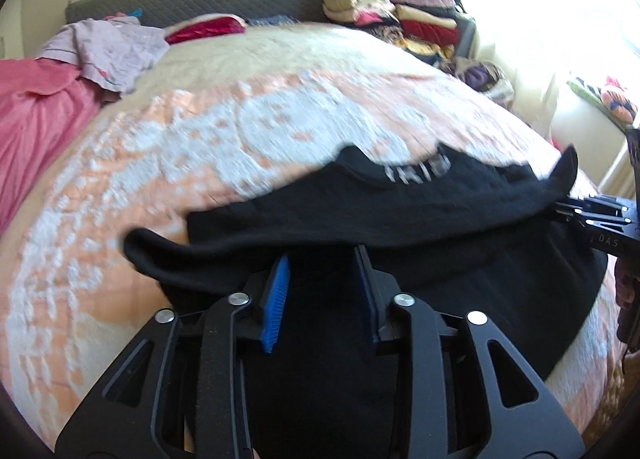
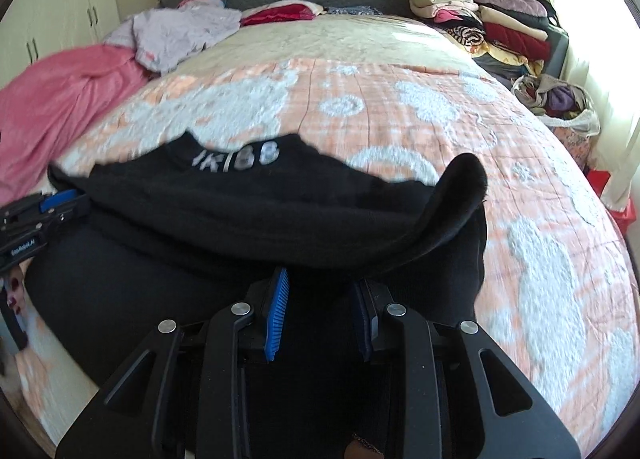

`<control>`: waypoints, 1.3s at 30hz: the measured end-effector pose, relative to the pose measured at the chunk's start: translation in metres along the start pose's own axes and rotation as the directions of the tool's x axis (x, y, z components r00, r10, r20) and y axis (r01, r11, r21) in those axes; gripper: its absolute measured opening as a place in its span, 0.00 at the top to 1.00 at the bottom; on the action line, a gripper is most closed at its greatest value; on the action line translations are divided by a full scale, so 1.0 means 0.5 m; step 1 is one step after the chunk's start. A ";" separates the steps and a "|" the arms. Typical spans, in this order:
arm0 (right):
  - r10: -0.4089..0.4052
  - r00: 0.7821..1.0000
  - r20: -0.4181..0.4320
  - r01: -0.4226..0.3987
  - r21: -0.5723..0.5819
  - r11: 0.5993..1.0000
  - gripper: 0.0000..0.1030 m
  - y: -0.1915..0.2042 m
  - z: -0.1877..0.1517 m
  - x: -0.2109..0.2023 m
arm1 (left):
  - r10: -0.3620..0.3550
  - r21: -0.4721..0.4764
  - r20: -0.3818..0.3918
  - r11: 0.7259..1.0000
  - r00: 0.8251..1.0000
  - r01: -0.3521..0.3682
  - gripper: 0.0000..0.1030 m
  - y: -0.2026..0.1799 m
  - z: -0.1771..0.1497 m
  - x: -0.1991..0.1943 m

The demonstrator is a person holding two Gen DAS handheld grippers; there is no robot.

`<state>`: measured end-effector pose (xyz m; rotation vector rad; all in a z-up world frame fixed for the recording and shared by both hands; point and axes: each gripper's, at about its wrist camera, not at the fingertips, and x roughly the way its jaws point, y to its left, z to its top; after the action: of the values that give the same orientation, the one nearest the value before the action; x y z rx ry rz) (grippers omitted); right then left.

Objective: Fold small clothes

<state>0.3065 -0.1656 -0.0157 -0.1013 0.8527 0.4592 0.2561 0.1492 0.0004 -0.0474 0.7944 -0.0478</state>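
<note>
We hold the black shirt (image 1: 360, 195) stretched sideways above the bedspread (image 1: 200, 139), left gripper (image 1: 324, 287) and right gripper (image 2: 320, 295) each clamped on an end.

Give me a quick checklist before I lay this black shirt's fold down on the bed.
1. Left gripper has cloth of the black shirt between its fingers: ok.
2. Right gripper also has the shirt between its fingers: ok.
3. Folded edge level between both grippers: cannot tell, blurred.
4. Bedspread beyond the shirt free of other items: ok.
5. Lilac garment and pink cloth well away from the shirt: ok.
6. Right sleeve lying flat: not ok, it curls upward.
</note>
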 end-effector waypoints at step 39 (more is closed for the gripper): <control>0.026 1.000 -0.012 -0.022 0.232 0.973 0.86 -0.177 0.033 0.047 | -0.057 -0.297 -0.035 0.954 0.998 0.044 0.94 0.160 -0.010 0.014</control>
<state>0.3696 -0.2323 -0.0309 0.1209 0.9177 0.3792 0.2596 0.2283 -0.0128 -0.3522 0.8388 0.0220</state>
